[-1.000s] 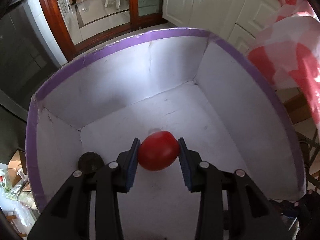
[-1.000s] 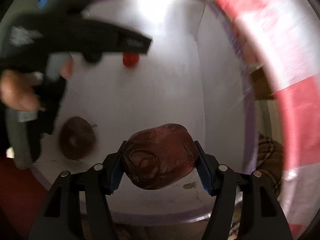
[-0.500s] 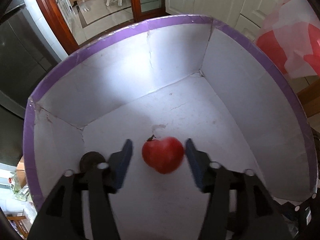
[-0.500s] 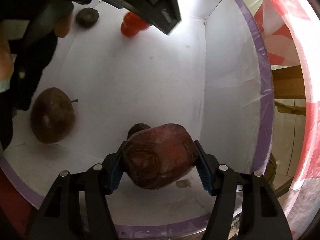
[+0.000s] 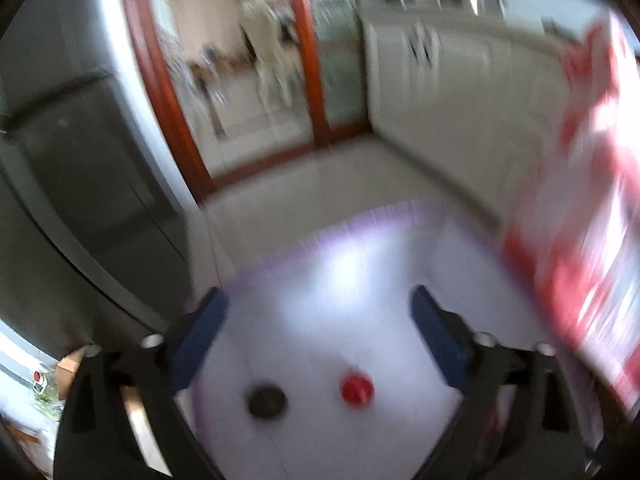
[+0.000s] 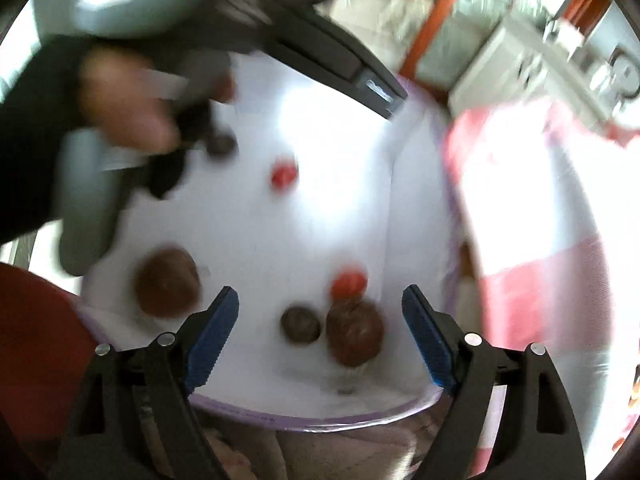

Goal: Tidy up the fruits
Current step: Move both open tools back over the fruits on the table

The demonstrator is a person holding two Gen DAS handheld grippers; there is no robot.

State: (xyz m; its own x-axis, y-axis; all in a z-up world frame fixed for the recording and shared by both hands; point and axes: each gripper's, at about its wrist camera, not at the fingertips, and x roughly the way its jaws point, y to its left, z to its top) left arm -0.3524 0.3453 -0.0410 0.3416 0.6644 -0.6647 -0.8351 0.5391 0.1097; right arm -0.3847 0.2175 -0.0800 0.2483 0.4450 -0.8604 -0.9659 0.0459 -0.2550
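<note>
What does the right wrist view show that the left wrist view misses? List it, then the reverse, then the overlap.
Only the right wrist view: two large brown fruits, a second red fruit, a hand holding the left tool.
Only the left wrist view: the wooden doorway, white cabinets.
Both: the white purple-rimmed box, a red fruit, a small dark fruit, the red-and-white cloth.

Six fruits are lying in one white box point(image 6: 416, 208). Two are red tomatoes point(image 6: 284, 175) point(image 6: 348, 283), one toward the far wall and one near the right wall. Two are large brown fruits point(image 6: 167, 282) point(image 6: 354, 336). Two are small dark round fruits point(image 6: 301, 323) point(image 6: 221, 145), too blurred to name.
</note>
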